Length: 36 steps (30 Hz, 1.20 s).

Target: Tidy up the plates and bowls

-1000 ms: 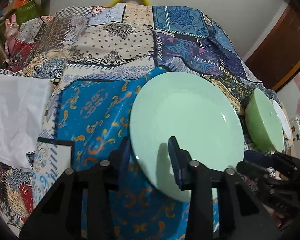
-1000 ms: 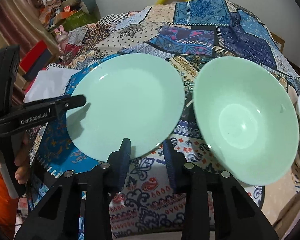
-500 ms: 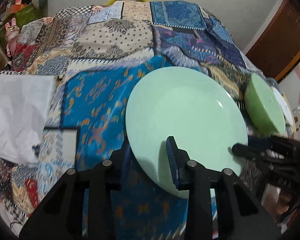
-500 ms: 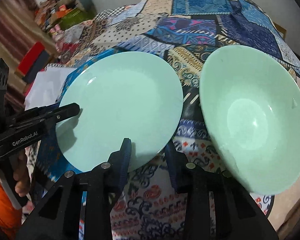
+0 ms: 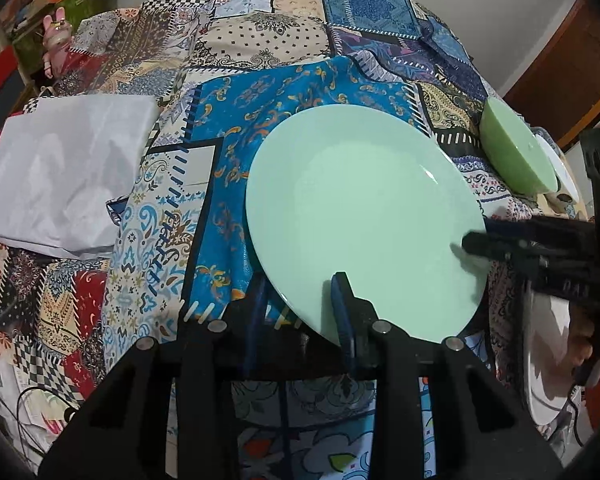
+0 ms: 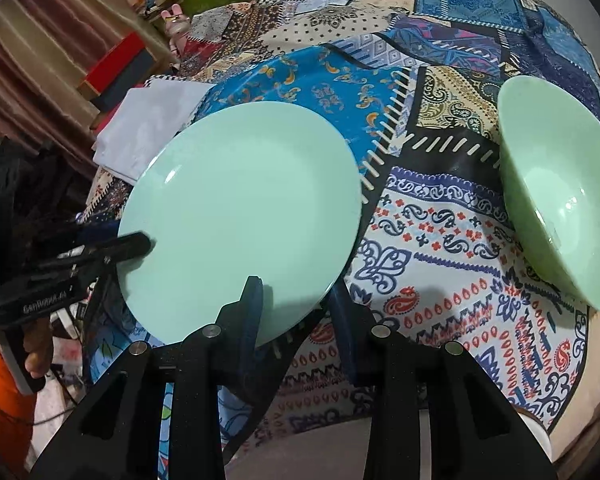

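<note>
Round pale-green ceramic plate is held clear of the patchwork-cloth surface, left gripper & right gripper jaws each clamped on its near rim, prob. for balance. Pale-green ceramic bowl sits apart.

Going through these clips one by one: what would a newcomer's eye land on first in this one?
The big mint-green plate at the centre, over the patchwork cloth, with the left hand-held gripper and the right hand-held gripper both straddling its near rim. Next, the green bowl sitting apart at the right.
</note>
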### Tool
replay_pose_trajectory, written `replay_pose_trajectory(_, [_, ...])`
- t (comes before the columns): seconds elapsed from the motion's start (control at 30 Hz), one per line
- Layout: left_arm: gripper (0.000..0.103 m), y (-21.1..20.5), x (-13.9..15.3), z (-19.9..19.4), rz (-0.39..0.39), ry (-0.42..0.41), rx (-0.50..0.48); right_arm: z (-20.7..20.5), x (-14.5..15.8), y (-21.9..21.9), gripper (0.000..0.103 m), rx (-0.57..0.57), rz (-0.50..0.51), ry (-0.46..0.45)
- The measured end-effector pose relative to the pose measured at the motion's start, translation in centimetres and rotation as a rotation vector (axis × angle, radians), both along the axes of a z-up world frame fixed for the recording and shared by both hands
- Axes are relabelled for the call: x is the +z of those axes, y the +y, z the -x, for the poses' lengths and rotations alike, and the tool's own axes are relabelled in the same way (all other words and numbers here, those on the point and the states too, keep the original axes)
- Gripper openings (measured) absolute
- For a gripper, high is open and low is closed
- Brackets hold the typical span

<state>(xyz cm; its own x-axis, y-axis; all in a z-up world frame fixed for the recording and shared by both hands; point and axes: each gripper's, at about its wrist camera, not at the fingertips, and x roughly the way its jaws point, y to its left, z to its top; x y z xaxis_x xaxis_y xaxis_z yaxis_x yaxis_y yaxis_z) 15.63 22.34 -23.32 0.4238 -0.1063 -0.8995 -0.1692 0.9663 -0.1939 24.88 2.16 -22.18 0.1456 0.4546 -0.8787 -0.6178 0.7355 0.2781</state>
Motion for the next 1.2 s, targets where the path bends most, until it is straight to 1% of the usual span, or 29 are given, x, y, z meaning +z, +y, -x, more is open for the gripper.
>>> replay_pose_trajectory(0.07, [0.033,0.0,-0.1,-0.5,-0.005,0.01,0.007,-1.1,0.0,0.2,0.031,-0.027,0.007,-0.007])
replay_pose_trajectory(0.13, [0.033,0.1,-0.4,-1.1,-0.001,0.016,0.006,-1.8,0.0,0.7,0.031,-0.041,0.0,0.007])
replay_pose_trajectory(0.27, [0.034,0.2,-0.6,-1.7,0.013,0.008,0.001,-3.0,-0.7,1.4,0.031,-0.039,-0.008,0.035])
replay_pose_trajectory(0.4, [0.034,0.1,-0.5,-1.8,0.008,-0.001,-0.001,-2.7,-0.6,1.9,0.032,-0.03,0.0,0.022])
replay_pose_trajectory(0.6, [0.034,-0.5,0.1,-1.1,-0.007,-0.023,0.012,-1.5,-0.1,1.4,0.029,-0.024,0.015,-0.028])
replay_pose_trajectory(0.67, [0.034,-0.7,0.4,-0.8,0.001,-0.027,0.012,-1.0,0.1,1.0,0.029,-0.02,0.022,-0.049])
replay_pose_trajectory(0.77, [0.034,-1.0,0.8,-0.5,0.008,-0.032,0.015,-0.9,0.5,0.4,0.028,-0.024,0.006,-0.05])
replay_pose_trajectory(0.93, [0.034,-2.0,2.2,0.4,-0.008,-0.058,0.019,0.0,1.6,-0.6,0.027,-0.029,-0.016,-0.068])
replay_pose_trajectory(1.2, [0.034,-4.1,5.8,2.3,-0.013,-0.112,0.007,2.1,4.9,-2.8,0.027,-0.047,-0.057,-0.14])
